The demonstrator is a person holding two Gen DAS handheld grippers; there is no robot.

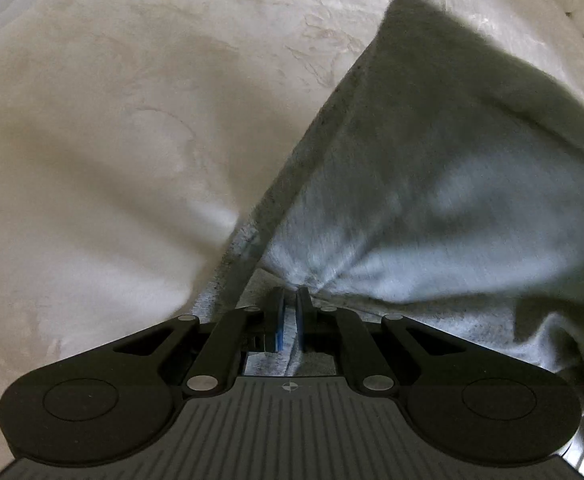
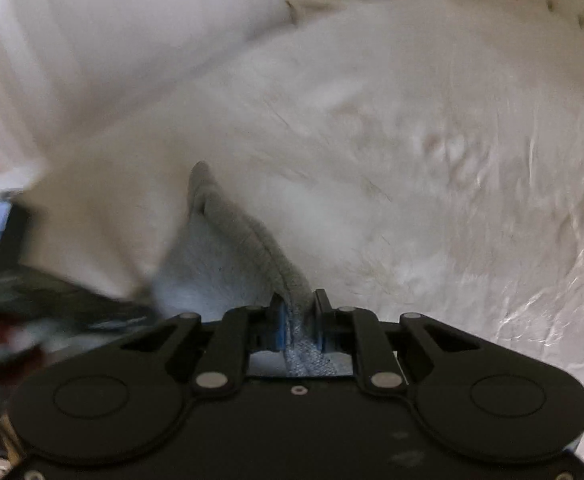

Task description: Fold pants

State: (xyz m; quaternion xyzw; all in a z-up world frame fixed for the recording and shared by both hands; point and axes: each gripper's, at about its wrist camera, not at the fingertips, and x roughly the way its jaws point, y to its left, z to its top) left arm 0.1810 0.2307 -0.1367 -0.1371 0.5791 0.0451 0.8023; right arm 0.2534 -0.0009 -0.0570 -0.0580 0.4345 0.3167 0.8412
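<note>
My left gripper (image 1: 291,300) is pinched nearly flat on a thin fold of the grey pants (image 1: 432,184); the blue pads (image 1: 280,320) have cloth drawn tight between them. From that pinch the fabric fans out toward one and two o'clock in the left wrist view, lifted off the bed (image 1: 112,140) and hanging as a broad sheet, with a seamed edge running up toward twelve o'clock.

My right gripper (image 2: 298,304) is clamped on a thicker ribbed edge of the same pants (image 2: 228,240), probably the waistband or a cuff, though I can't tell which. That edge rises from the jaws toward eleven o'clock and ends in a small peak; the pale bed (image 2: 452,160) spreads from twelve to four o'clock beyond it. A dark blurred shape sits at nine o'clock; I can't identify it.

As I read it, both holds are secured and the garment is in the air, so the fold itself is not yet laid. Left to do: bring the held edges over, set the cloth down flat on the bed, and make any further folds.
</note>
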